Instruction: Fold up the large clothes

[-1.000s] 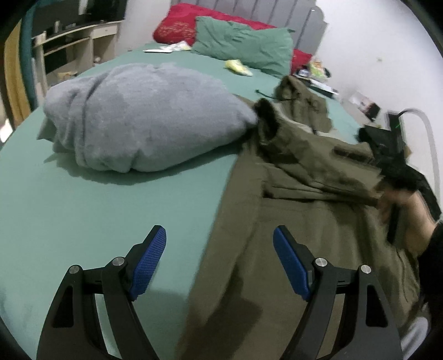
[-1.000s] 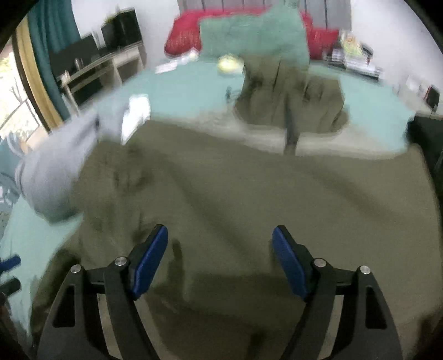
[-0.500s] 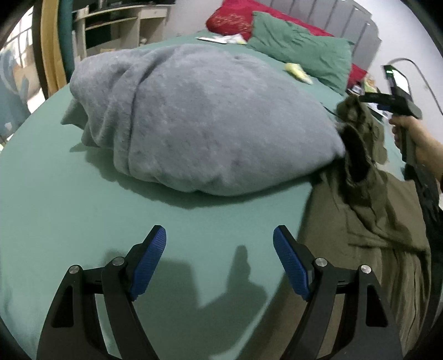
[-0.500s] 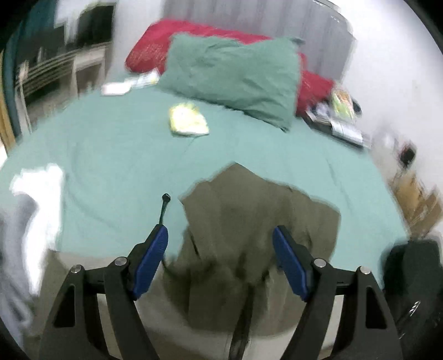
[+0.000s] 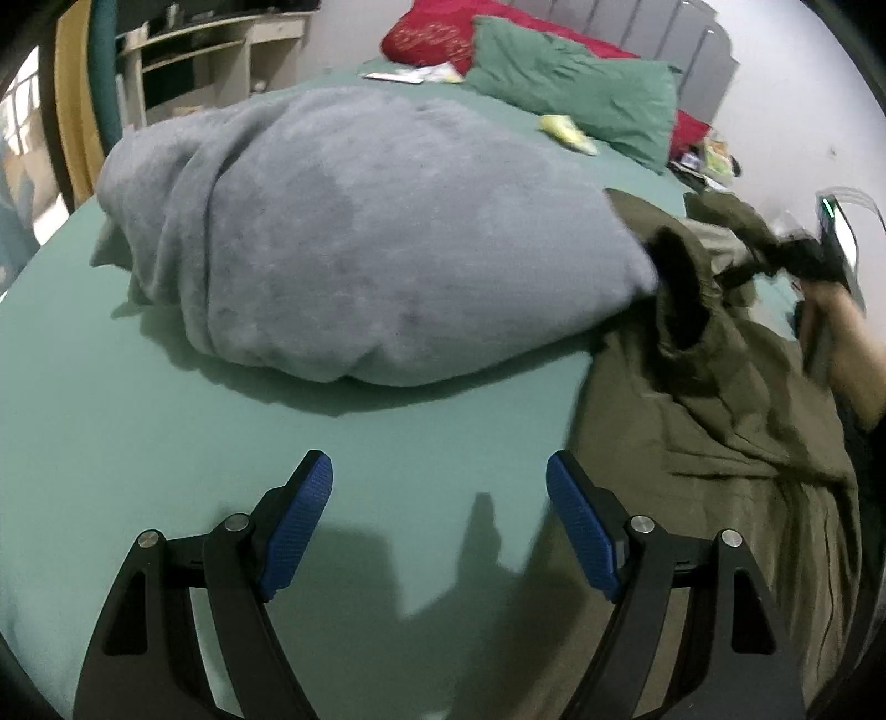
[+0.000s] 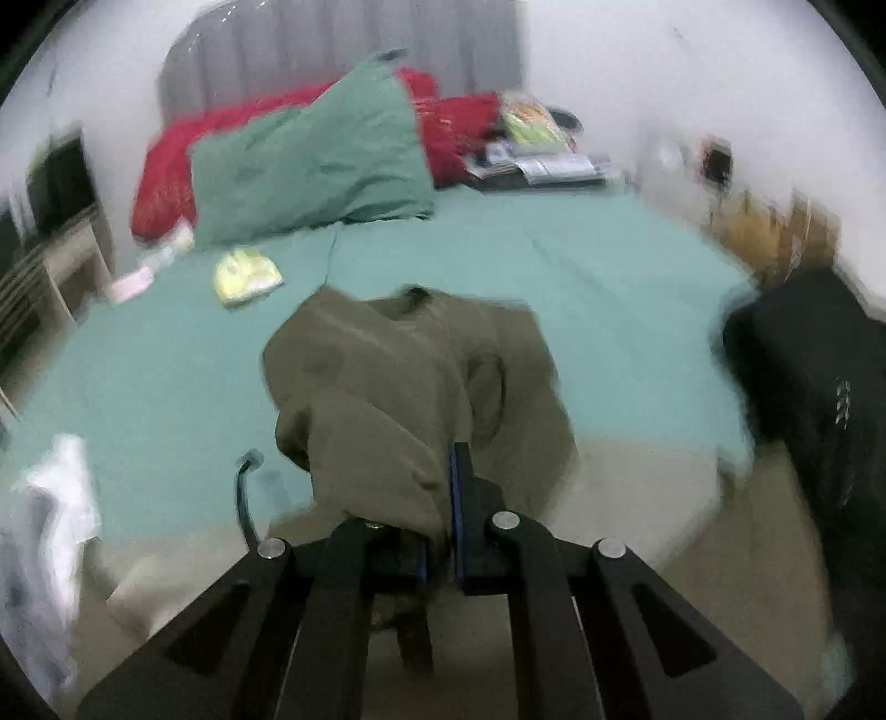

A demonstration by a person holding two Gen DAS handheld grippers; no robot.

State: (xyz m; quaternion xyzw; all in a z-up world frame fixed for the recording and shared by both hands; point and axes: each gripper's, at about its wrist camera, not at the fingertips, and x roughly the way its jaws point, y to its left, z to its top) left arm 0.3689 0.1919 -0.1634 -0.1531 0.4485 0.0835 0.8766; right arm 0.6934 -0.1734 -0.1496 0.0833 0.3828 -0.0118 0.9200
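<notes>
The right gripper [image 6: 451,498], spread wide over the olive garment [image 6: 410,387] half a second ago, is now clamped on a raised fold of it above the green bed [image 6: 581,266], so a fold is judged begun, while the left gripper [image 5: 440,526] is held open, empty, beside the garment's edge.

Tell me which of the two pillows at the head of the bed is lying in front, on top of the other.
The green pillow. It leans across the red pillow, covering its middle, so the red one shows only at either end behind it, against the grey headboard.
</notes>
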